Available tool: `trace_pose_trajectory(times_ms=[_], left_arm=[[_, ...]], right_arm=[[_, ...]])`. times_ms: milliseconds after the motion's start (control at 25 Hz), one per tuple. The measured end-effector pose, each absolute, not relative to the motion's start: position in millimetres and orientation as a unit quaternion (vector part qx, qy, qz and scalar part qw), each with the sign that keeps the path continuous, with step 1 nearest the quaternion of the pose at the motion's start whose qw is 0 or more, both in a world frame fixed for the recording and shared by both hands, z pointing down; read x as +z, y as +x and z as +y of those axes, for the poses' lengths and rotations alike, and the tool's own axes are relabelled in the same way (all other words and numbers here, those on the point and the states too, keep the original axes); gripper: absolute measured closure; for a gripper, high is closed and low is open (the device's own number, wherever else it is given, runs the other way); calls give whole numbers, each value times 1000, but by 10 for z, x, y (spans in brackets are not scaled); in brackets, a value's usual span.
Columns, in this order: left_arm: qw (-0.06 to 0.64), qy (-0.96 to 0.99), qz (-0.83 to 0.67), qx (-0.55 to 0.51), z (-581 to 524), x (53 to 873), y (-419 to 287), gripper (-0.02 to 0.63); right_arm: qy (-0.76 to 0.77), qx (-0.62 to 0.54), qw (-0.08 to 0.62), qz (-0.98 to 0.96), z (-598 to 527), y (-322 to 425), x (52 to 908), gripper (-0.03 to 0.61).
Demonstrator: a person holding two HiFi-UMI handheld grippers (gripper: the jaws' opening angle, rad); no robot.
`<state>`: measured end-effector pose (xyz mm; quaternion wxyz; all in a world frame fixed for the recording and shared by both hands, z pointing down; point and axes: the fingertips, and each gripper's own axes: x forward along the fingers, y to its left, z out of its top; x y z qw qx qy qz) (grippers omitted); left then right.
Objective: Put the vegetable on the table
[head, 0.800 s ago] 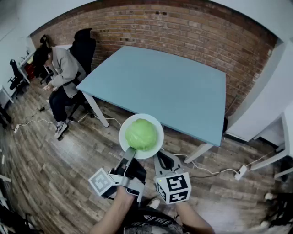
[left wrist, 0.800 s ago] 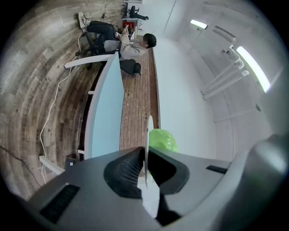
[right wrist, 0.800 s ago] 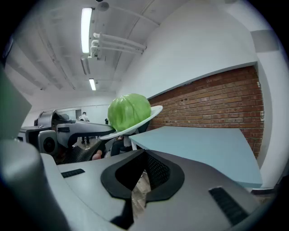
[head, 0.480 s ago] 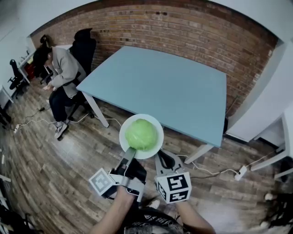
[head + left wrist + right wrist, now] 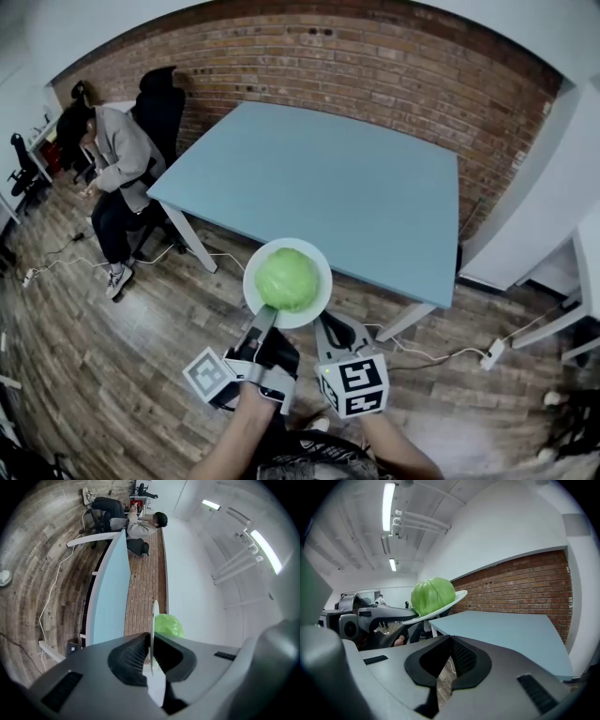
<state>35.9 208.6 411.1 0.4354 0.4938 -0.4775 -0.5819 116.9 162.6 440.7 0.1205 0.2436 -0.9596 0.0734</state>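
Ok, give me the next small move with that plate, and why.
Probably carry the round white plate forward, kept level, over the light blue table: the left hand-held gripper pinches its rim, the green cabbage rests on it, and it hangs mostly over wooden floor.

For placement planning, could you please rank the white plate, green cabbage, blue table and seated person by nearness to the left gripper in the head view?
1. Round white plate, gripped at rim.
2. Green cabbage, on plate.
3. Blue table, beyond.
4. Seated person, far left.
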Motion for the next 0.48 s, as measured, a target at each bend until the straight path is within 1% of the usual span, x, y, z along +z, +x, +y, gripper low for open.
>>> trace_pose_trajectory(times_ms=[480], left_arm=[[454, 500, -457, -579, 1619, 4177, -220, 595]], right_arm=[[265, 70, 132, -953, 1207, 621, 4424, 571]])
